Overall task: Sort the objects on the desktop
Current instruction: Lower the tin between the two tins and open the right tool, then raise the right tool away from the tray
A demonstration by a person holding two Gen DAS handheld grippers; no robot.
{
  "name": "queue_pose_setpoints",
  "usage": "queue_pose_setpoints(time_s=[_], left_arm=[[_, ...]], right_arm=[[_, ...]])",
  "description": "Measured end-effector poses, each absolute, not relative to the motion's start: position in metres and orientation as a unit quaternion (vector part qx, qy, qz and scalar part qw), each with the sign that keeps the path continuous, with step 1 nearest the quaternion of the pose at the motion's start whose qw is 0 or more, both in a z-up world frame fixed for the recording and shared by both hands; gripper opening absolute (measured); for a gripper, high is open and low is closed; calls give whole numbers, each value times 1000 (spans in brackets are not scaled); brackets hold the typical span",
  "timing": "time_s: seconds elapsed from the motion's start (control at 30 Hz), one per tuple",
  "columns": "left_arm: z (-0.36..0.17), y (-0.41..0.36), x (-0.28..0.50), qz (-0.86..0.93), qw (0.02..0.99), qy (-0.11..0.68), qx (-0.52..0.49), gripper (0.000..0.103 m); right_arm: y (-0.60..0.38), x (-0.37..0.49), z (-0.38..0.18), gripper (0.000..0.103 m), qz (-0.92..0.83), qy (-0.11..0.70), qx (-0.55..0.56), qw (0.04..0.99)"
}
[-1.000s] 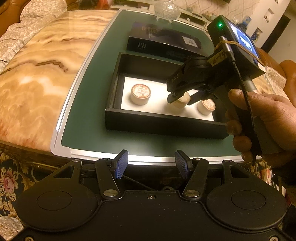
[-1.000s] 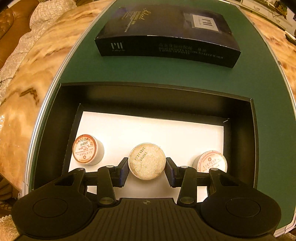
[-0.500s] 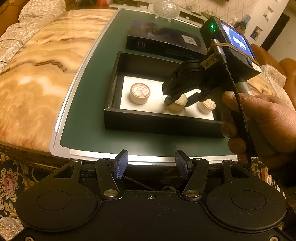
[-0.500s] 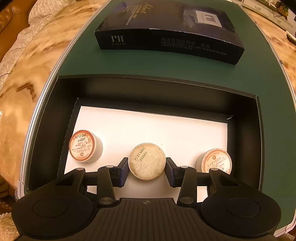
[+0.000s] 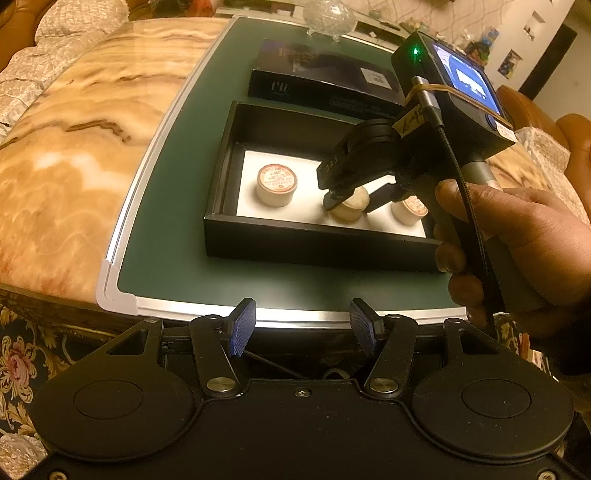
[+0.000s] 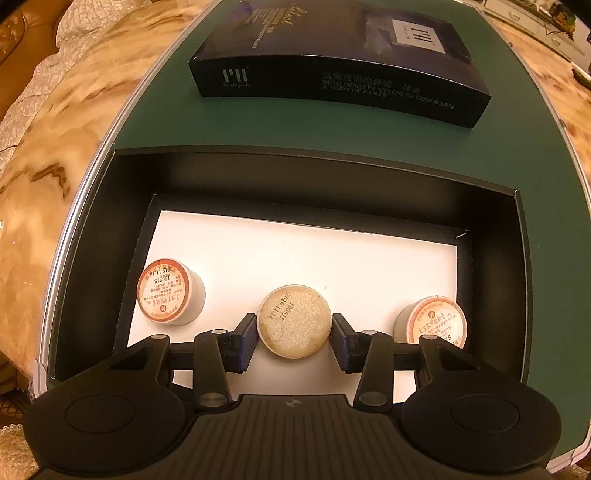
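A black open box (image 6: 317, 173) with a white floor holds three small round jars. My right gripper (image 6: 293, 338) is inside the box with its fingers on both sides of the middle jar (image 6: 293, 321), which has a plain cream lid. A small gap shows at each pad. The left jar (image 6: 166, 291) and the right jar (image 6: 432, 323) have red-rimmed labels. In the left wrist view, the right gripper (image 5: 354, 199) sits around the middle jar (image 5: 351, 206). My left gripper (image 5: 299, 326) is open and empty at the table's near edge.
A dark flat carton (image 6: 332, 70) lies on the green mat (image 6: 258, 129) behind the box. A glass bowl (image 5: 328, 16) stands at the far end. The marble tabletop (image 5: 74, 147) spreads to the left.
The right gripper's fingers have parted slightly from the middle jar. The left gripper's view has shifted a little; it stays open.
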State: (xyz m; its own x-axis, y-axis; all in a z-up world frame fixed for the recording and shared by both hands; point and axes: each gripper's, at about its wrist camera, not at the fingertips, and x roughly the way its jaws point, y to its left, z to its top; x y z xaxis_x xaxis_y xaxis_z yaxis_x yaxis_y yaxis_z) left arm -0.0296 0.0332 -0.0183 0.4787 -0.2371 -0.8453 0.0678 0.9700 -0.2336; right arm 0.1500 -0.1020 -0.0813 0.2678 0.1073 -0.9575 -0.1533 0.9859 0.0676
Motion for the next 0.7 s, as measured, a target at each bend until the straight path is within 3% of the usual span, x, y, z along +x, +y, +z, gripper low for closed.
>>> queue_pose_setpoints(time_s=[0.17,0.5,0.6,0.7], left_arm=[[-18,32,-30,-90,855,503,-85,55],[-19,30,-29,-87,855,505,-81,55],[-19,29,-29,-86,855,505,-77,56],[-18,27,-28,-84,856,506,-72,57]], right_arm=[[-103,150,-80,71,81,598,-22,797],[-117,140,-61,72,89,579,-2,811],[-119,134,-53,78,94,568,6,817],[-122,126,-44,91,98,556,9,825]])
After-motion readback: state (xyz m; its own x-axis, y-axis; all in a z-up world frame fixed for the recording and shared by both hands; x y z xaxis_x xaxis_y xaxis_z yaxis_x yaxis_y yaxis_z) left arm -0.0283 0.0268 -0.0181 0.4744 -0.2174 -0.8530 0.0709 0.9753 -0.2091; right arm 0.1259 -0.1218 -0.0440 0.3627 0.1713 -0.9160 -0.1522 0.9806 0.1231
